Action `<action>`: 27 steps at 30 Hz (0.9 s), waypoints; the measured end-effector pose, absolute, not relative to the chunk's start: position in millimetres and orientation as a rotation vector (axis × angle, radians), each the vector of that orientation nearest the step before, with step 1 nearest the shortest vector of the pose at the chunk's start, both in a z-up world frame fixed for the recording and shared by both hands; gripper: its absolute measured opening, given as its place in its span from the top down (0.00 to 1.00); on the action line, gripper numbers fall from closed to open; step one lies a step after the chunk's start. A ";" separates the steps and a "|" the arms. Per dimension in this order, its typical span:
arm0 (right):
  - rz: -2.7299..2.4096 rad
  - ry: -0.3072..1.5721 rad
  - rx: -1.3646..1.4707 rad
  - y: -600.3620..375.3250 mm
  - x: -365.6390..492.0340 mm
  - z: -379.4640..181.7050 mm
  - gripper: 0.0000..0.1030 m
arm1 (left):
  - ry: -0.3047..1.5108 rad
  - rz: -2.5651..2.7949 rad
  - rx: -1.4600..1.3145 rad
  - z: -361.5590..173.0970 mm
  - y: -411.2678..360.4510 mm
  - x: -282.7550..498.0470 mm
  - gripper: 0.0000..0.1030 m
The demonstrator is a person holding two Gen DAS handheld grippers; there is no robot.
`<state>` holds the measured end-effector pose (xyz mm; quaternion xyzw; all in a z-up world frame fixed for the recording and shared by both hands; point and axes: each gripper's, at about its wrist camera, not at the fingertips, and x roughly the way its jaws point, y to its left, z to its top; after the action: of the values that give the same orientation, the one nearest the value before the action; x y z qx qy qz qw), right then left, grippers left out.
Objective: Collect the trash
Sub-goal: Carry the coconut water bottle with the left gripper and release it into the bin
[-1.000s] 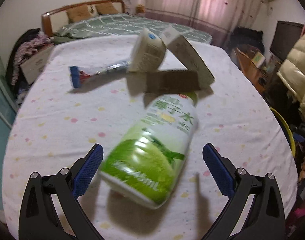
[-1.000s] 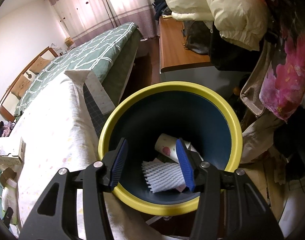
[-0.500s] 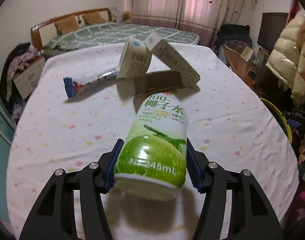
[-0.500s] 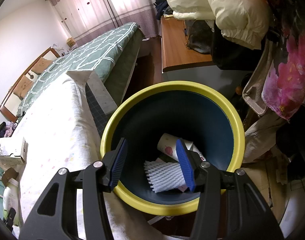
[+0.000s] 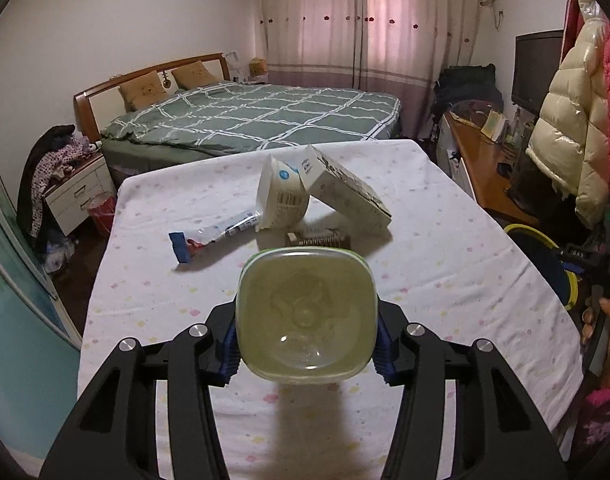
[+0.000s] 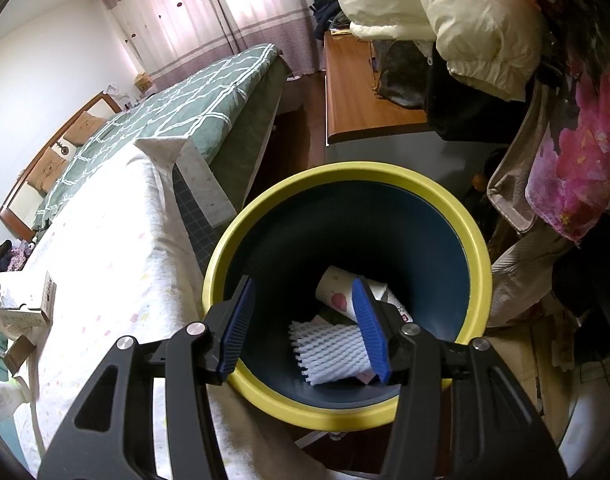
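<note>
Green-rimmed clear plastic bottle (image 5: 306, 316) (base toward camera) clenched in left tool (image 5: 306, 344); right tool (image 6: 301, 330) released above yellow-rimmed blue bin (image 6: 475, 240).

A: What do the grippers look like?
B: The left gripper (image 5: 306, 346) and the right gripper (image 6: 301, 330) match: black open-frame arms, silver screws at the joints, ribbed blue pads (image 6: 236, 330) inside the fingertips.

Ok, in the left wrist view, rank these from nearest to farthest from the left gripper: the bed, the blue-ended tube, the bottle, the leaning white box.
1. bottle: clamped in the left gripper, base toward the camera.
2. blue-ended tube: lying on the table, ahead and to the left.
3. leaning white box: farther along the table, ahead and slightly right.
4. bed: beyond the table's far edge.
</note>
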<state>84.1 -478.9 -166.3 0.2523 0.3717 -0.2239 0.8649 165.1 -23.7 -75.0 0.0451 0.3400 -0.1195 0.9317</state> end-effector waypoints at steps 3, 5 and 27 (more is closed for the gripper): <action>-0.466 0.781 0.527 -478.2 85.2 -165.7 0.53 | 0.693 -0.244 0.091 -70.9 -26.3 166.8 0.50; -0.464 0.783 0.528 -478.2 86.3 -166.0 0.53 | 0.688 -0.245 0.091 -68.8 -30.1 170.7 0.50; -0.454 0.776 0.535 -479.3 85.0 -167.5 0.51 | 0.647 -0.322 0.094 -46.2 -79.4 212.9 0.50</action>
<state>85.0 -479.3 -167.5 0.2555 0.3706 -0.2168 0.8662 212.9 -79.4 -46.2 0.0458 0.3163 -0.1576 0.9344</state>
